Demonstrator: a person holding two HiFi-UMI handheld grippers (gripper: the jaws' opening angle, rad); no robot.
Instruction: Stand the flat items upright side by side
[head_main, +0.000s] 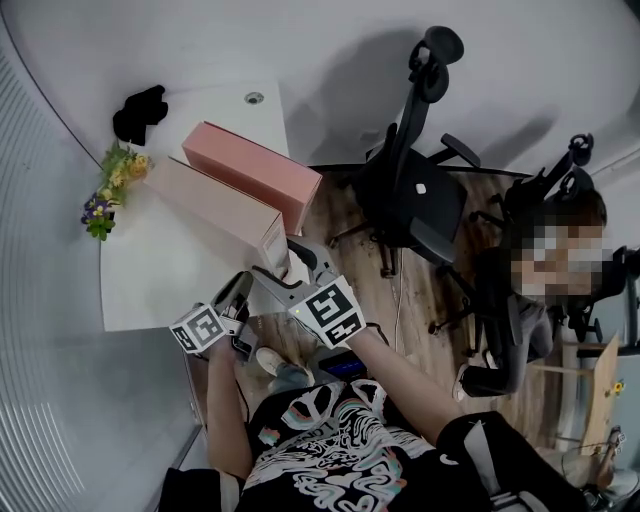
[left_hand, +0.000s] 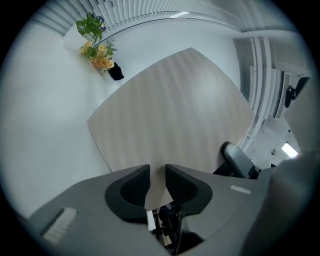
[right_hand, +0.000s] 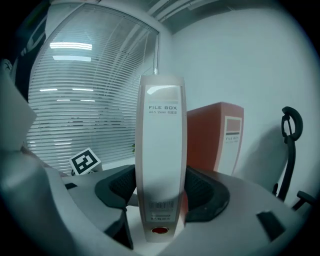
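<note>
Boxes hold the near end of the white table (head_main: 150, 280) in the head view. A pale beige file box (head_main: 215, 205) and a pink file box (head_main: 255, 165) stand upright just beside each other, the pink one on the far side. A bunch of flowers (head_main: 112, 185) sits at the table's left edge and a black object (head_main: 140, 112) lies at its far corner. The right gripper (head_main: 293, 262) is at the beige box's near end, and the left gripper (head_main: 240, 295) is low by the table edge. A black office chair (head_main: 415, 190) stands beyond, and a seated person (head_main: 545, 290) is off to the right.

In the left gripper view, the left gripper (left_hand: 157, 177) has its jaws narrow, only a slit apart. The beige box's (left_hand: 175, 110) broad face fills the middle, its lower corner showing in that slit. The flowers (left_hand: 97, 42) sit at the upper left.

In the right gripper view, the right gripper (right_hand: 160, 192) has its jaws wide and pressed on either side of the beige box's (right_hand: 161, 160) spine, low down near the barcode. The pink box (right_hand: 220, 135) stands behind it to the right, and window blinds (right_hand: 85, 95) hang at the left.
</note>
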